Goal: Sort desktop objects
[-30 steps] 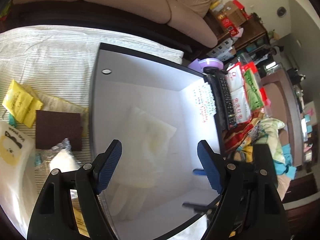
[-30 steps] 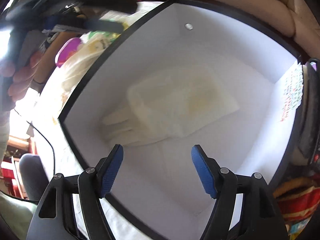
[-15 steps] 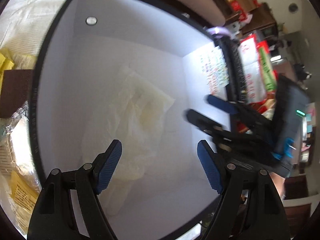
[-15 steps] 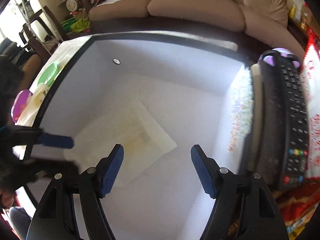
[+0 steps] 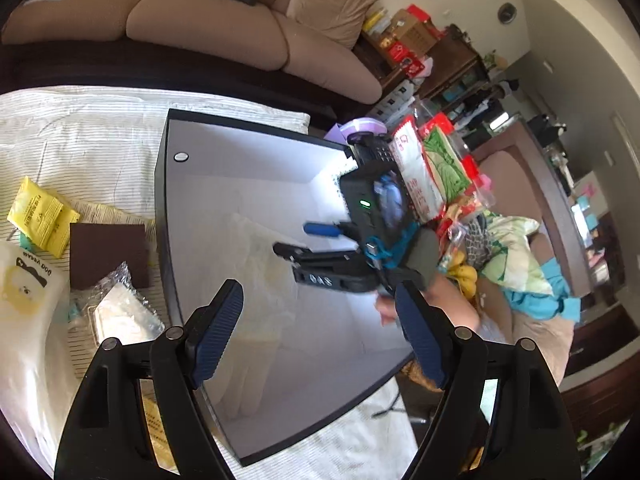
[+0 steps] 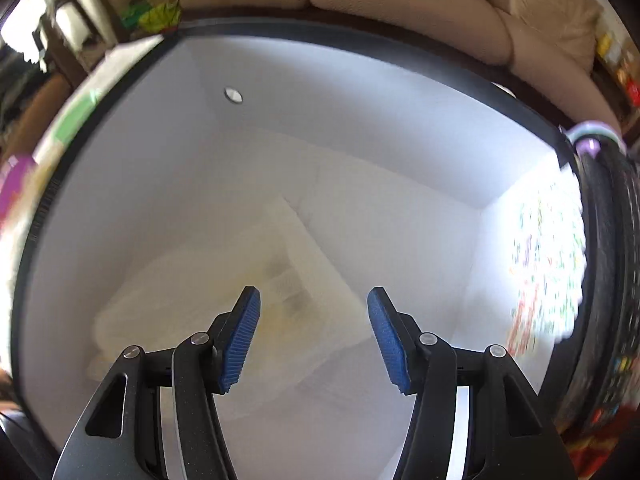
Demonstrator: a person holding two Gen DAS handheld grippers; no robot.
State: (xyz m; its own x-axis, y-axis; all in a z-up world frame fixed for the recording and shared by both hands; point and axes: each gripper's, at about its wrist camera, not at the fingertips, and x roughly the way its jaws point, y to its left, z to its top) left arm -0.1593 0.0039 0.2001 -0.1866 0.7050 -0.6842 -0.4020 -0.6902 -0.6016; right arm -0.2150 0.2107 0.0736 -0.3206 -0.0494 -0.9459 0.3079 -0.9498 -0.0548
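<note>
- The right tongs (image 6: 314, 336) are pointed steeply down into the white box (image 5: 240, 184); in the left wrist view they (image 5: 296, 238) are seen reaching in from the box's right side.
- The jaws of the right tongs have just been closing and are now partly open; nothing is pressed between the blue pads (image 6: 242, 336).
- The left tongs (image 5: 320, 332) are held above the near edge of the box, tilted downward, with jaws wide apart and nothing between them.
- The box is bordered by a black rim and stands on the striped cloth (image 5: 80, 128) of the bench; most of its floor is bare.
- A pale translucent bag (image 6: 224, 288) is seen lying flat on the box floor, just below the right tongs; whether it is touched cannot be told.
- At the left edge of the box a brown pad (image 5: 108, 254), yellow packets (image 5: 38, 216) and a clear wrapper (image 5: 120, 312) are laid on the cloth.
- A black remote control (image 6: 616, 260) lies along the right edge of the box.
</note>
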